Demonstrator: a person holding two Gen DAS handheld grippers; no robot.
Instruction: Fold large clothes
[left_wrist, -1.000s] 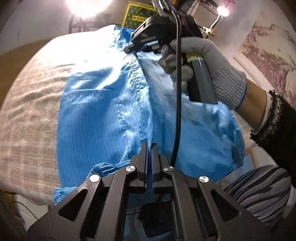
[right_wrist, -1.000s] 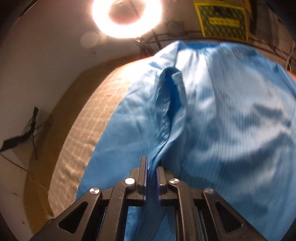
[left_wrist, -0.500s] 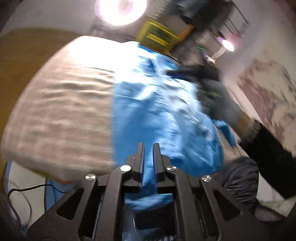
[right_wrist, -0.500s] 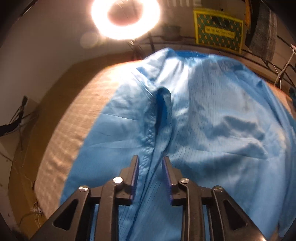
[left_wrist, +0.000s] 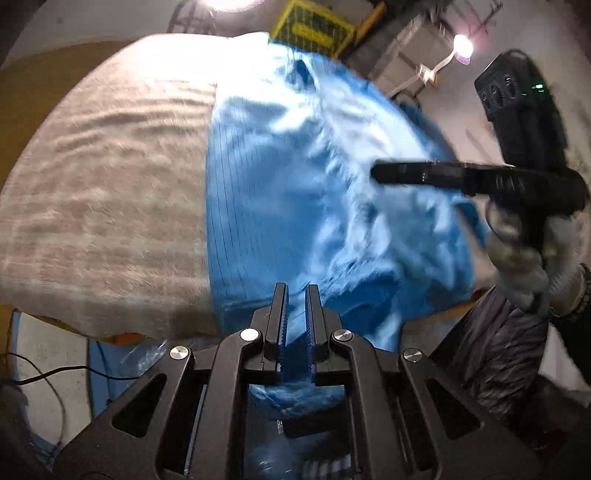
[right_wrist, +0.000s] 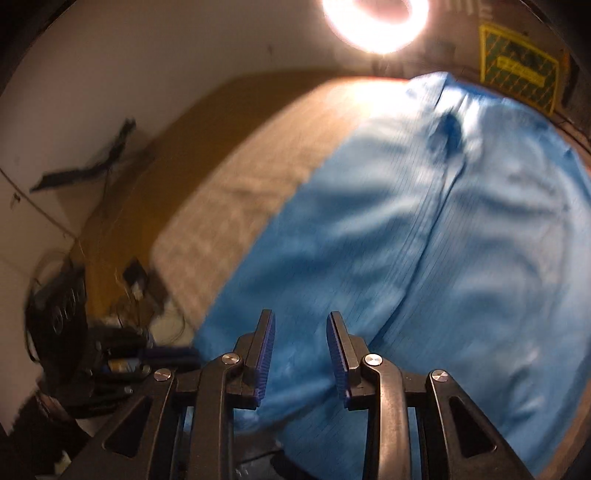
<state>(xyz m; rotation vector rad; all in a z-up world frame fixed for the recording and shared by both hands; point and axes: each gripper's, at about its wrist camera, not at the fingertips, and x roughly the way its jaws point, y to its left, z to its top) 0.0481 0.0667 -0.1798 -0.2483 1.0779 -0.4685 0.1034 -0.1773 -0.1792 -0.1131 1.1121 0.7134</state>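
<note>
Left wrist view: my left gripper (left_wrist: 294, 295) has let go, fingers slightly parted and empty. My right gripper (right_wrist: 300, 325) has spread too, holding nothing. The blue garment (left_wrist: 295, 177) lies released on the bed (left_wrist: 103, 192), ready for regrasping.

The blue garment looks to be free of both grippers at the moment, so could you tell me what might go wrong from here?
1. The blue garment lies rumpled on the padded table, so a fold made now could trap creases.
2. Its near hem hangs over the table edge by the left gripper; the slack may slide.
3. The right gripper is open above the cloth; both views are blurred, so a quick pinch could catch several layers.
</note>
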